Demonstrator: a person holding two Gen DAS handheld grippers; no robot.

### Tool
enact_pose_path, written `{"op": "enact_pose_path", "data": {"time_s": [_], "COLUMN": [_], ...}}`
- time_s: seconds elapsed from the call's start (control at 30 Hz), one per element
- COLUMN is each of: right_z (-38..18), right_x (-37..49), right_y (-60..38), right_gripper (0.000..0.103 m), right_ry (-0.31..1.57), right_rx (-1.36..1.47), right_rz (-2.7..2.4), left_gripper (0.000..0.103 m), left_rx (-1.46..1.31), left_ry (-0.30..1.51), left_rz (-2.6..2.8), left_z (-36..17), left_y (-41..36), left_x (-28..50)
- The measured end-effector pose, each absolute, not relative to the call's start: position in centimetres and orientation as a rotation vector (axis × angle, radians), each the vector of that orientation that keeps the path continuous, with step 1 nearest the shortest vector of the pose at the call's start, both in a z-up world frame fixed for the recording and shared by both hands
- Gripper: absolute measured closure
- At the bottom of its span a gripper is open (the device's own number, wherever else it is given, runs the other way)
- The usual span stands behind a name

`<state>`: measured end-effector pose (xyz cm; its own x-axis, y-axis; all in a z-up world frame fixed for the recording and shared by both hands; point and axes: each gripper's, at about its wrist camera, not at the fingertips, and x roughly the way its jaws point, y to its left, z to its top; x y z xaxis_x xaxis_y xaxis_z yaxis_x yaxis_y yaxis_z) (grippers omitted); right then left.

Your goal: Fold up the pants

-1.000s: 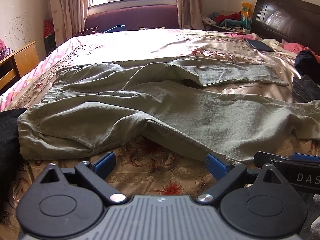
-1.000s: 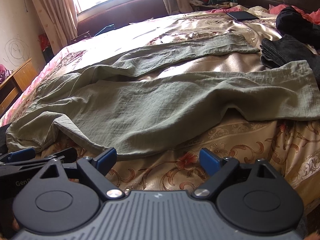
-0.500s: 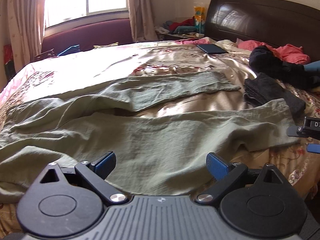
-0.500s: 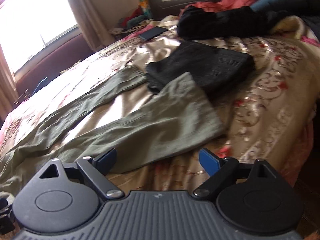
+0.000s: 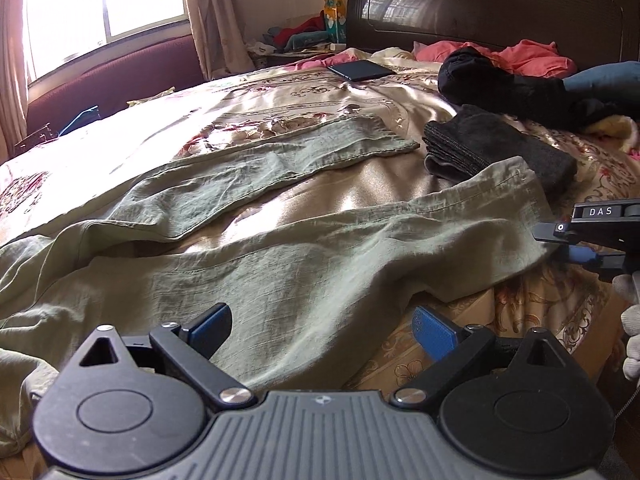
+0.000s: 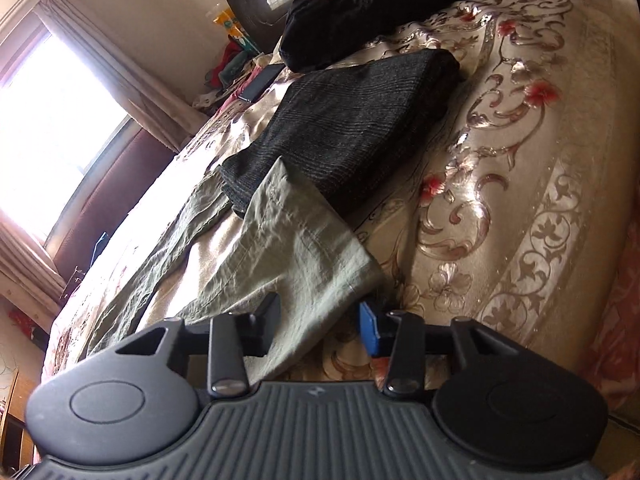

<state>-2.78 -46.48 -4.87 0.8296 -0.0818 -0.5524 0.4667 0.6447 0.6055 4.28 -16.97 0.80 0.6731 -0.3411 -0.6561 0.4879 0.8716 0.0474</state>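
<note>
The left tool [image 5: 322, 330] is low at the near edge of the bed, and its blue-tipped fingers are spread wide with nothing in them. The thin, wrinkled, pale green cloth pants [image 5: 280, 264] lie flat right in front of it, and the near leg runs off to the right.

The right tool [image 6: 318, 322] is at the end of that near leg. Its fingers are partly closed, one on each side of the hem corner [image 6: 320, 272]. The cloth sits between them, but it is hard to see if they pinch it yet. In the left view this tool [image 5: 576, 242] pokes in from the right edge, just beside the hem.

The pants rest on a shiny gold bed cover with red flowers [image 6: 520, 200]. Their far leg [image 5: 280, 160] lies flat, apart from the near one, with bare cover between the two.

Past the near hem is a folded dark grey knit cloth [image 6: 352, 132], and the hem lies over its edge. Farther back is a heap of black clothes [image 5: 500, 80]. A flat black phone or tablet [image 5: 360, 70] lies near the dark wooden headboard [image 5: 480, 12]. A bright window with curtains [image 5: 100, 8] is at the back.
</note>
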Motion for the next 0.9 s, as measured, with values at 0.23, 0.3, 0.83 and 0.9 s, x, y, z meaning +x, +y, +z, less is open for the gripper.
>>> {"op": "enact_pose_path", "data": {"time_s": [0.23,0.3,0.83,0.9], "right_z": [-5.5,-3.2,-2.2,-1.6], "right_x": [-2.4,-2.4,-4.4,-4.4], "right_y": [-49.2,-50.3,-51.2,-51.3], "right_gripper": [0.099,0.1,0.086,0.068], "right_ry": [0.47,0.392,0.582,0.545], "right_rx": [1.019,1.028,0.78,0.751], "right_rz": [-0.295,-0.261,-0.411,-0.406], "left_gripper": [0.0,0.0,0.0,0.0], "left_rx": [0.29,0.3,0.396,0.372], "left_ry": [0.691,0.667,0.773,0.777], "left_rz": [-0.501,-0.515,-0.661,-0.656], "left_z": [0.4,0.9,-2.5,-2.3], "left_y": [-18.6,-18.9,-20.2,-19.8], "left_x": [5.2,5.3,4.0,4.1]}}
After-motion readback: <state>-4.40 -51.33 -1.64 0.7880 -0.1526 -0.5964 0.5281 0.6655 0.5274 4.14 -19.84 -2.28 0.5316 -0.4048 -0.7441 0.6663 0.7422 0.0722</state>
